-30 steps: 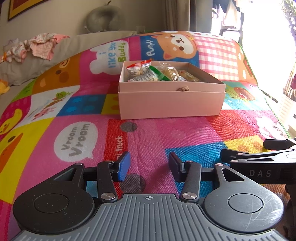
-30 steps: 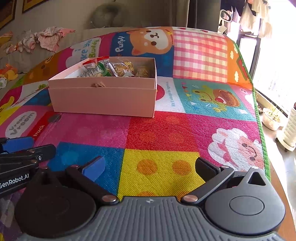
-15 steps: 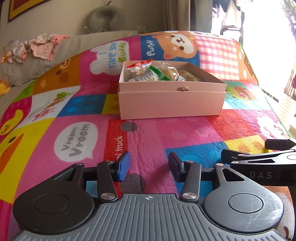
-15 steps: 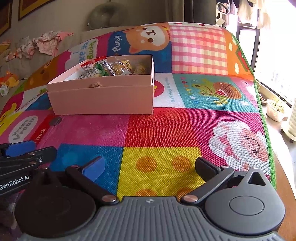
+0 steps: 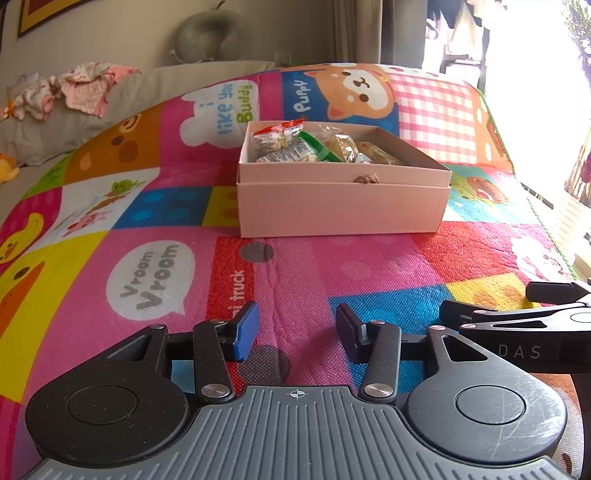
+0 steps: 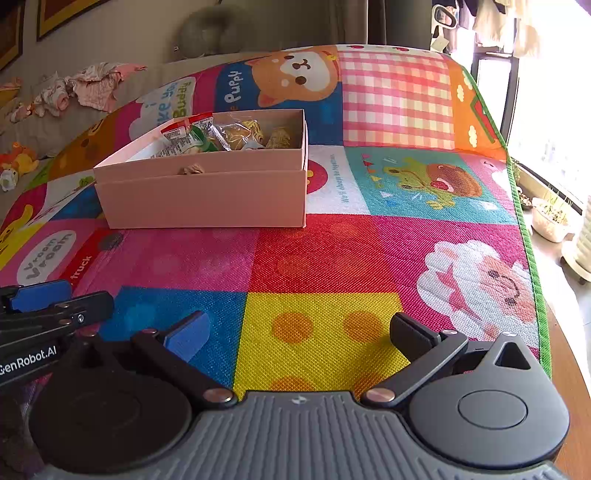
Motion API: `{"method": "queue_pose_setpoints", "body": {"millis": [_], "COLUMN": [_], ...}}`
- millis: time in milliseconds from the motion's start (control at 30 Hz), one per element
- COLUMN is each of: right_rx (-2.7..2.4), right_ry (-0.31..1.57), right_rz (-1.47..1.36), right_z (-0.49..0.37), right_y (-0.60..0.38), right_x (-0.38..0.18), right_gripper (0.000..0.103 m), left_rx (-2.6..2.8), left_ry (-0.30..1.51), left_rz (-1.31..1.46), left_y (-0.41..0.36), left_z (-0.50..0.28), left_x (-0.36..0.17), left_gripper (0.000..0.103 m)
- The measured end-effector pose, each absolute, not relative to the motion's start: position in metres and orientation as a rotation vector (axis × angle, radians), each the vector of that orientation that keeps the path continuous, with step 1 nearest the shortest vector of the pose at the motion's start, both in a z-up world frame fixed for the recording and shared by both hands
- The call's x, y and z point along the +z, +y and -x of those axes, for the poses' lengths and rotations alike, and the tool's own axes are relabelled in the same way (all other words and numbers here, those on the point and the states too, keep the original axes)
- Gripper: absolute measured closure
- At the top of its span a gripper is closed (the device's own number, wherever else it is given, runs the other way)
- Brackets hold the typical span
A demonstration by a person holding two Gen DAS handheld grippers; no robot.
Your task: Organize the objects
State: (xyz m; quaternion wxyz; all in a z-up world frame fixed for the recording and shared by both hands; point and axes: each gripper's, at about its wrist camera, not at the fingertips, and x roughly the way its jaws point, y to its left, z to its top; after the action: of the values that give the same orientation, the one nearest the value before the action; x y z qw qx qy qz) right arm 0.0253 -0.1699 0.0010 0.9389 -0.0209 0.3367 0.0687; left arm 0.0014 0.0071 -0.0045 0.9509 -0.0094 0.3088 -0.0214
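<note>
Along the bottom of both wrist views sit the two grippers, both released with nothing between the fingers: left gripper [image 5: 295, 332] jaws parted over pink weave, right gripper [image 6: 299, 332] spread wider over a yellow square with orange dots. Each gripper pokes into the other's view, at the right edge of the left view and at the lower left of the right view. Surface is one play mat [image 5: 362, 273], woven, bright patchwork squares: "Vroom Vroom" bubble lower left in the left view, sheep square at lower right of the right view, frog square, red-white check square and "Puppy" dog square further up. Mid frame in both views, one pink box [image 5: 341, 214] stands on the mat, lid off, nested into a second pink tray of the same colour beneath, well apart from both grippers. Inside the box, snack packets [image 5: 291, 146] are piled toward the far end; at least five, exact count unclear: two with red-white tops, one green-striped, the rest clear wrap with yellow-brown contents. One small brown knot [image 5: 366, 178] sits at the near rim. Beyond the mat, upper left, one grey cushion [image 5: 44, 125] with crumpled pink clothes [image 5: 86, 90] on it, one grey neck pillow [image 5: 210, 33] against the wall, picture frame corner [image 5: 44, 14] top left, curtain and bright window at upper right.
</note>
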Motion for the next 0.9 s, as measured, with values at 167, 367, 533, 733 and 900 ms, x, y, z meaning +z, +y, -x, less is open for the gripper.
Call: {"method": "queue_pose_setpoints", "body": {"millis": [167, 367, 533, 733, 900], "right_rx": [0.140, 0.140, 0.140, 0.140, 0.140], "right_ry": [0.688, 0.688, 0.687, 0.688, 0.687], "right_rz": [0.043, 0.042, 0.042, 0.043, 0.043], "right_z": [-0.0254, -0.0253, -0.0253, -0.0254, -0.0251], "right_y": [-0.1698, -0.1699, -0.1700, -0.1701, -0.1699], "right_x": [0.0011, 0.0010, 0.0010, 0.0010, 0.0010], "right_gripper": [0.000, 0.000, 0.000, 0.000, 0.000], "left_rx": [-0.041, -0.051, -0.060, -0.063, -0.059], "left_ry": [0.628, 0.625, 0.621, 0.620, 0.622], "left_rz": [0.012, 0.040, 0.071, 0.079, 0.068], "left_y": [0.0061, 0.0093, 0.0138, 0.0156, 0.0152], "left_z": [-0.0015, -0.0006, -0.0001, 0.0002, 0.0003], "left_x": [-0.0045, -0.0043, -0.0041, -0.0042, -0.0043], "left_gripper": [0.052, 0.052, 0.052, 0.052, 0.052]}}
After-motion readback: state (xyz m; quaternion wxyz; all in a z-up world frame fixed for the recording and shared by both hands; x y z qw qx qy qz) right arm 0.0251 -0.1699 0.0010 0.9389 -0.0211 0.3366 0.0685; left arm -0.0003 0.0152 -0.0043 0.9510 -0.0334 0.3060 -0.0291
